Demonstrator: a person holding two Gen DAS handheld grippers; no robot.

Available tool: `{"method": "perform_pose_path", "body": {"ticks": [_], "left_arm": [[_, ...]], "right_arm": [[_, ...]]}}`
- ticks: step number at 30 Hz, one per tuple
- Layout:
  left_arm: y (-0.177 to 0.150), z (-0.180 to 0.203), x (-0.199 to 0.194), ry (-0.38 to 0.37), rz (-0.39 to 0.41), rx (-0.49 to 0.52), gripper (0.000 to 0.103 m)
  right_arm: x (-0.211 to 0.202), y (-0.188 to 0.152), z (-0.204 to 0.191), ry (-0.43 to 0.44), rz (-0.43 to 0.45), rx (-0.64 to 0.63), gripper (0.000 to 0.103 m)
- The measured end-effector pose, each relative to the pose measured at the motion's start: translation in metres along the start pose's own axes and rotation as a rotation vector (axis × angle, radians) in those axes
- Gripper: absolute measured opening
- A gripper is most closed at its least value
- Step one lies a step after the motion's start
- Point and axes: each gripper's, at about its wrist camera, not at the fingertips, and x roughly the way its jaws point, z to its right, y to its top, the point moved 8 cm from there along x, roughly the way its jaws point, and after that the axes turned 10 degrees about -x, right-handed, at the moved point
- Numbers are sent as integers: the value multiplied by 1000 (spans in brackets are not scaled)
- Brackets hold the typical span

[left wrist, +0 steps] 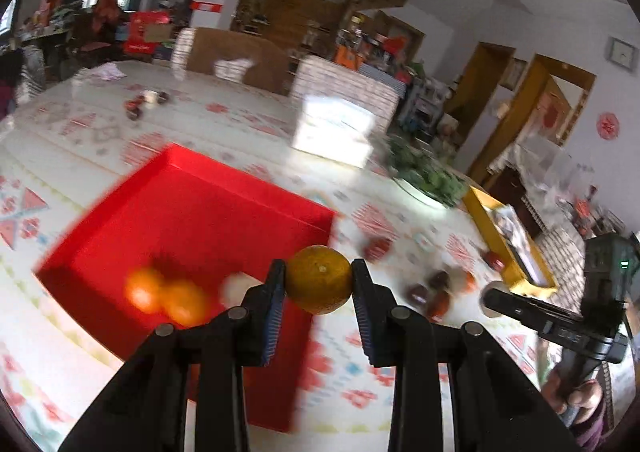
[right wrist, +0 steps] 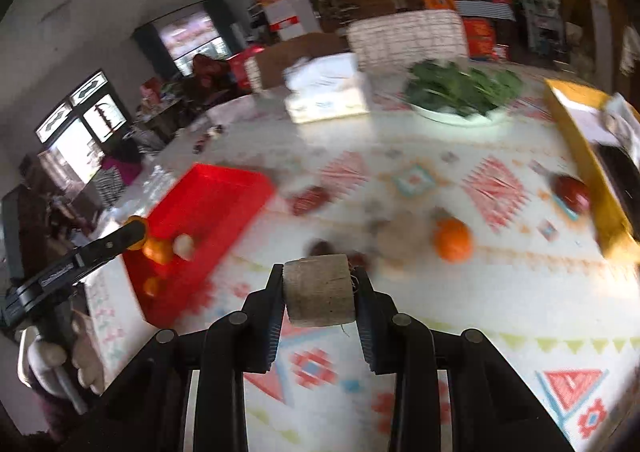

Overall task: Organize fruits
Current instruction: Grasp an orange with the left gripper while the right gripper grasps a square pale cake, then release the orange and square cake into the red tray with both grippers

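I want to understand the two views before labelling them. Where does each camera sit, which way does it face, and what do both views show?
Left wrist: sits behind the left gripper, faces forward and down over the red tray; its jaws hold an orange; the right gripper and hand show at right.
Right wrist: sits behind the right gripper, faces across the table; its jaws hold a brown cylinder; the left gripper shows at left.
Shared: tray, greens plate, yellow box.

bright window daylight, white glare on the table (left wrist: 224, 124), heavy motion blur, dark fisheye-bent edges
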Motion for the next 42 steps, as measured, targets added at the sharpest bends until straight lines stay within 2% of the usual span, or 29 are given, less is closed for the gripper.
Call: {"method": "perform_pose_path", "body": {"ticks": [3, 6, 12, 18, 22, 25, 28, 32, 36, 38, 42], "left_arm": [[22, -26, 4, 52, 2, -17, 32], [39, -57, 22, 90, -33, -58, 32], [46, -101, 54, 130, -84, -129, 32], [45, -118, 75, 144, -125, -154, 32], [44, -122, 78, 137, -128, -175, 32], [47, -123, 73, 119, -109, -196, 38], [52, -123, 61, 123, -72, -208, 46], [55, -112, 32, 105, -21, -225, 51], [51, -81, 1, 47, 29, -205, 64], [45, -63, -13, 6, 42, -192, 66], [28, -23, -29, -58, 43, -151, 73]], "right_arm": [[17, 21, -32, 54, -12, -32, 35], [51, 40, -71, 100, -48, -79, 36], [127, 50, -123, 113, -158, -156, 35], [175, 55, -138, 92, -213, -195, 36], [189, 53, -138, 80, -231, -200, 36], [197, 53, -136, 83, -235, -185, 37], [199, 54, -134, 90, -230, -172, 40], [181, 60, -136, 88, -183, -177, 41], [144, 68, -128, 85, -115, -164, 42], [129, 69, -122, 74, -86, -158, 45], [75, 60, -83, 30, -20, -115, 46]]}}
